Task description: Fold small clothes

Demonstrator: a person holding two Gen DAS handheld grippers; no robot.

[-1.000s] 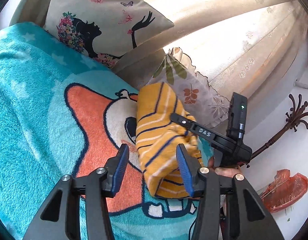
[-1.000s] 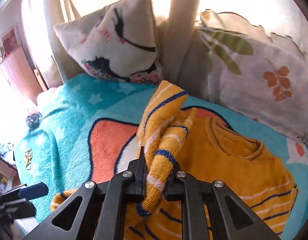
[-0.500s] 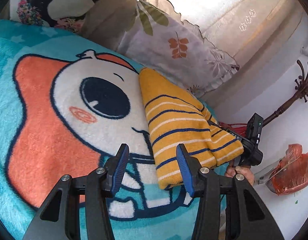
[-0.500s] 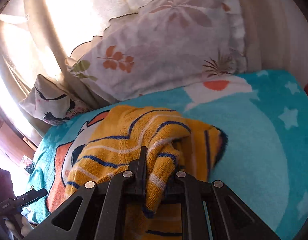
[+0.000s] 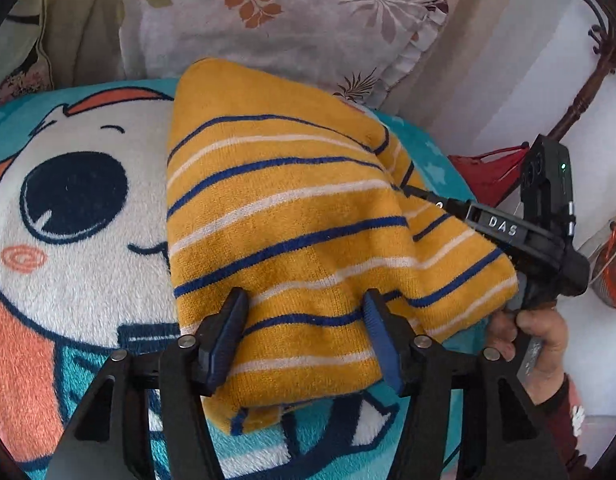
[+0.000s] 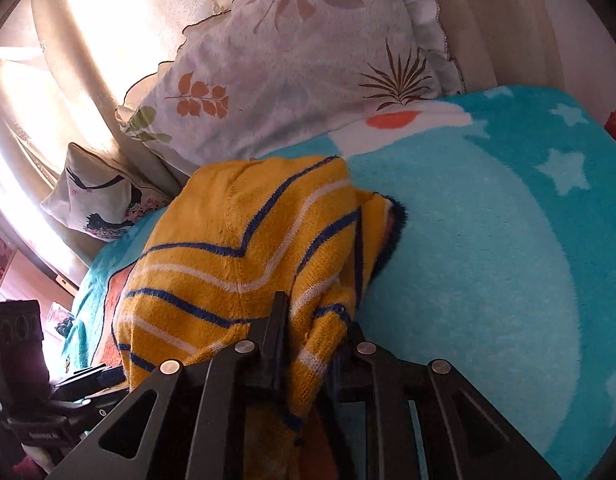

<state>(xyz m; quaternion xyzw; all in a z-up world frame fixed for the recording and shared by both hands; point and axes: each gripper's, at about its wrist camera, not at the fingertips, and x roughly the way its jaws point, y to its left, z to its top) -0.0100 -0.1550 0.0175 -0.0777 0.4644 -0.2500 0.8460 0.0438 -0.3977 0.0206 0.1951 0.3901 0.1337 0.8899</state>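
A small yellow knitted sweater (image 5: 292, 240) with blue and white stripes lies folded over on a teal cartoon blanket (image 5: 68, 208). My left gripper (image 5: 304, 332) is open, its blue-padded fingers spread over the near edge of the sweater without pinching it. My right gripper (image 6: 313, 334) is shut on a fold of the sweater (image 6: 244, 248) at its right edge. The right gripper also shows in the left wrist view (image 5: 427, 196), reaching into the fabric from the right.
A leaf-print pillow (image 5: 276, 24) leans behind the sweater, also seen in the right wrist view (image 6: 308, 68). A second printed pillow (image 6: 100, 204) stands farther left by curtains. A dark wooden coat stand (image 5: 587, 84) and red bag (image 5: 491, 168) are off the bed's right edge.
The right gripper has carried the held sweater fold across to the right and down onto the blanket. The left gripper has moved in over the sweater's near edge, still open.
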